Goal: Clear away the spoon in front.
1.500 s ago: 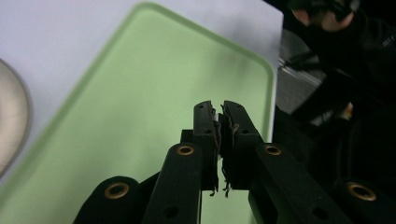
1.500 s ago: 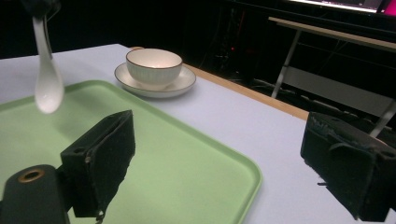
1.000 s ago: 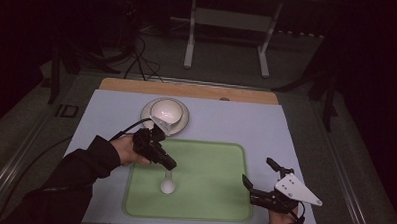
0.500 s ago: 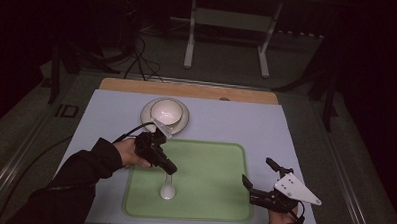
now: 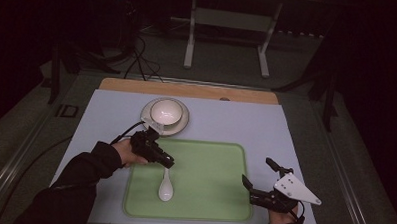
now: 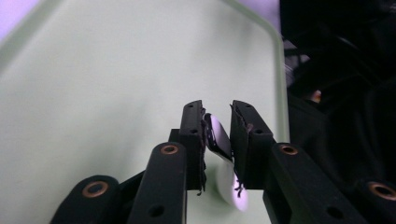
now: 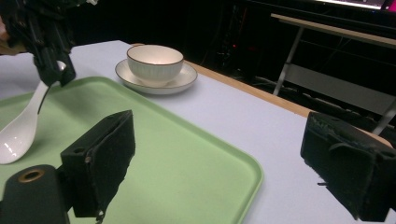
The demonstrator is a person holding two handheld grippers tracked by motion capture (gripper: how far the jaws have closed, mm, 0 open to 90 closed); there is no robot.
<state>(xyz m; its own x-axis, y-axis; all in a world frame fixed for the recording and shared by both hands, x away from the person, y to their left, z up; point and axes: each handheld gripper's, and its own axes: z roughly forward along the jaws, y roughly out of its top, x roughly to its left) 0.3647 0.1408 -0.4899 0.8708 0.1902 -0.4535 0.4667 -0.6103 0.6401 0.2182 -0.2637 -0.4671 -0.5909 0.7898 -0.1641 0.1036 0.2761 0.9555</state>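
Nearest, at the front right corner of the table: the right gripper [image 5: 257, 176], black with a grey three-cornered plate, jaws spread wide and holding nothing, hovering just off the right edge of the flat pale green plastic tray [image 5: 208, 202]. In the right gripper view, the same two padded jaws far apart, with only tray and table between them.

A little farther in, on the left part of the tray: the glossy white ceramic spoon [image 5: 165, 187], its bowl resting low on the tray and its handle rising up and away toward the left gripper [image 5: 168, 162]. Long axis running roughly from near to far, slightly tilted. Left gripper closed on the tip of the handle; in the left gripper view, the white handle pinched between both black pads, the spoon bowl blurred below. Hard to tell whether the bowl touches the tray or hangs just above it.

Farther still, beyond the far left corner of the tray: a white ceramic bowl with a dark rim [image 5: 166, 112], standing upright on a matching white saucer [image 5: 179, 126], on the light blue table cover [image 5: 246, 118].

Probably the key relation: bowl directly behind the left gripper, along the line of the spoon handle, and far from the right gripper, so clearly the left hand's work.
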